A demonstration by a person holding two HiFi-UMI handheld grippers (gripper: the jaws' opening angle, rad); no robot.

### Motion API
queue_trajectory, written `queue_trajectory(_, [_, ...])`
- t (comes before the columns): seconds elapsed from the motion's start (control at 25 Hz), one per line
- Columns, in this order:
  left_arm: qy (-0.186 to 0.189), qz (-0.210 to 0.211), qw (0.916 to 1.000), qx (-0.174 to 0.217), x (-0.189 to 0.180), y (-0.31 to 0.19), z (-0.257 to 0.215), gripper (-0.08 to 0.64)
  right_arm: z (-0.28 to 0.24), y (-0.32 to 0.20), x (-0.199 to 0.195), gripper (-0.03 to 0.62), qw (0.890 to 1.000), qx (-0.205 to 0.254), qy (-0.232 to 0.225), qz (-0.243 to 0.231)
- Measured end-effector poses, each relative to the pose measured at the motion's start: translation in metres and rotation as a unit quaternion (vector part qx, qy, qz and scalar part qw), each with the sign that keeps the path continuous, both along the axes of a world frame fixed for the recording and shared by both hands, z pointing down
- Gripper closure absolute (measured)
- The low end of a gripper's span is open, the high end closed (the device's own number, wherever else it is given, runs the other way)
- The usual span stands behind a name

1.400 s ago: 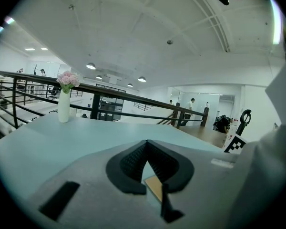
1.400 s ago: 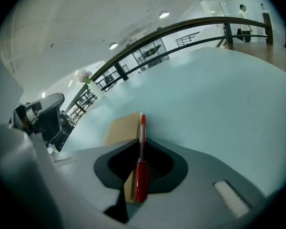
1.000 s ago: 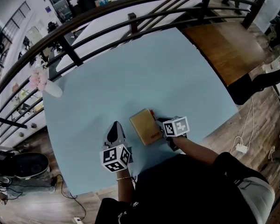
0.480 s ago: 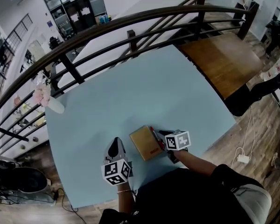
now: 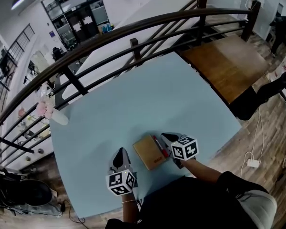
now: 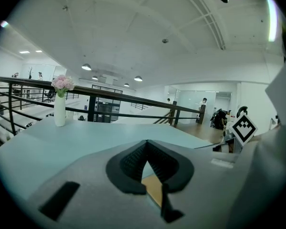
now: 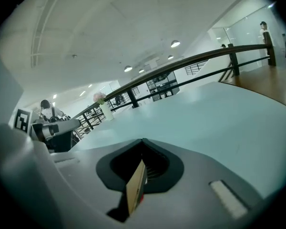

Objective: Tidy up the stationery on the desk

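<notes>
Pale blue desk (image 5: 133,99) bears a flat, tan, rectangular notebook (image 5: 148,151).

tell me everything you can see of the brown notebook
The brown notebook is a flat tan rectangle with a card-like cover and red along its right side. It lies at an angle on the light blue desk, near the person. The right gripper is shut on its right edge; the left gripper sits apart on its left.

Tan notebook (image 5: 149,151), pale blue desk (image 5: 133,94), white vase (image 6: 60,112) of pink flowers (image 6: 62,83), brown wooden platform (image 5: 224,61)
</notes>
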State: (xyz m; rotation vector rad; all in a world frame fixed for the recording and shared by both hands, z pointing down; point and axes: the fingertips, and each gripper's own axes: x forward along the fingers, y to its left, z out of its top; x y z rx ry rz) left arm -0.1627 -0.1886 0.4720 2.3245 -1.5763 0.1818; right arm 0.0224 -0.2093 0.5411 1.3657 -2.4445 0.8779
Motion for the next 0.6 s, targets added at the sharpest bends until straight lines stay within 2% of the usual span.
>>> queue_trajectory(0.24, [-0.004,0.011,0.9999,-0.002,0.013,0.001,-0.002,0.561,-0.029,-0.001,0.001,0.581,0.998,0.055,0.013,-0.022])
queue_trajectory(0.6, [-0.006,0.020,0.9998,-0.004,0.026,0.008,-0.001,0.561,-0.039,0.006,0.009,0.581,0.997,0.070,0.012,-0.027])
